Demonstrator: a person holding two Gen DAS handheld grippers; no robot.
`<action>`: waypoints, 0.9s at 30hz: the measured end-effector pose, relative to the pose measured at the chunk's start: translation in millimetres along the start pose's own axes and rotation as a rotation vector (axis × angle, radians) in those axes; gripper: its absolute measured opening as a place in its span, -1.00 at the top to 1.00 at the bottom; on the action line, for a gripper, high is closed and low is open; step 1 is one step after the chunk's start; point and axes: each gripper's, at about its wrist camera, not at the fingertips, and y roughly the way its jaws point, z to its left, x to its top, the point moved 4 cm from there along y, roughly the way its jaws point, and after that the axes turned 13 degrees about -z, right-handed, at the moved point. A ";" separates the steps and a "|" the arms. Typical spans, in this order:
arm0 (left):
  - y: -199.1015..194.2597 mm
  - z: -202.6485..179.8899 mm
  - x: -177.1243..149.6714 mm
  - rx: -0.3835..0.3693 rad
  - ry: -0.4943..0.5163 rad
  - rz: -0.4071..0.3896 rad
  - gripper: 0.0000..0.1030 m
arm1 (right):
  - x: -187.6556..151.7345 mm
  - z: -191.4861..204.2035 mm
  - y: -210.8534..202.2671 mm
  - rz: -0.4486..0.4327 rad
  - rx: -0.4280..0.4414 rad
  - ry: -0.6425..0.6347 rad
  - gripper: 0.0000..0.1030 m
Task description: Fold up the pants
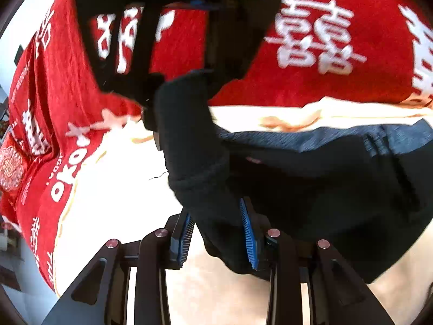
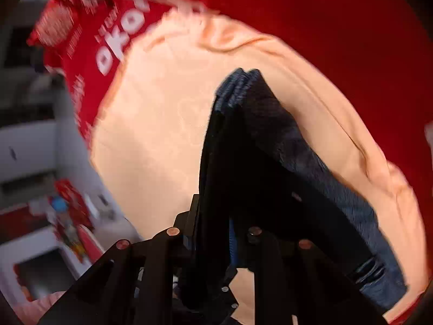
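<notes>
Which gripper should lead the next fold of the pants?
Probably left. The left gripper grips a bunched part of the pants with the spread fabric in clear view. The right gripper also holds cloth, but hanging folds block its view.

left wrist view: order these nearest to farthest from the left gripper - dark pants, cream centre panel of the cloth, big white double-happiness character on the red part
1. dark pants: between the left gripper fingers, bunching up and off to the right.
2. cream centre panel: just beyond and below the fingers, lying under the pants.
3. white double-happiness character: farthest, upper right on the red border, past the pants' far edge.
</notes>
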 end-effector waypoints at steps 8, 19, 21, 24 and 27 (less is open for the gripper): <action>-50.7 -55.5 52.2 -0.119 0.020 -0.096 0.33 | -60.4 -59.4 -106.2 -0.249 0.168 0.158 0.66; -93.9 -192.0 102.8 -0.415 0.009 -0.089 0.33 | -190.1 -184.2 -219.5 -0.533 0.229 0.378 0.66; -96.6 -216.2 101.1 -0.442 0.040 -0.081 0.33 | -215.2 -208.4 -227.4 -0.556 0.230 0.425 0.66; -98.9 -258.6 94.6 -0.480 0.092 -0.057 0.33 | -249.3 -246.7 -232.3 -0.578 0.229 0.484 0.66; -91.3 -280.2 79.1 -0.491 0.133 -0.028 0.33 | -274.4 -277.6 -225.9 -0.582 0.219 0.538 0.66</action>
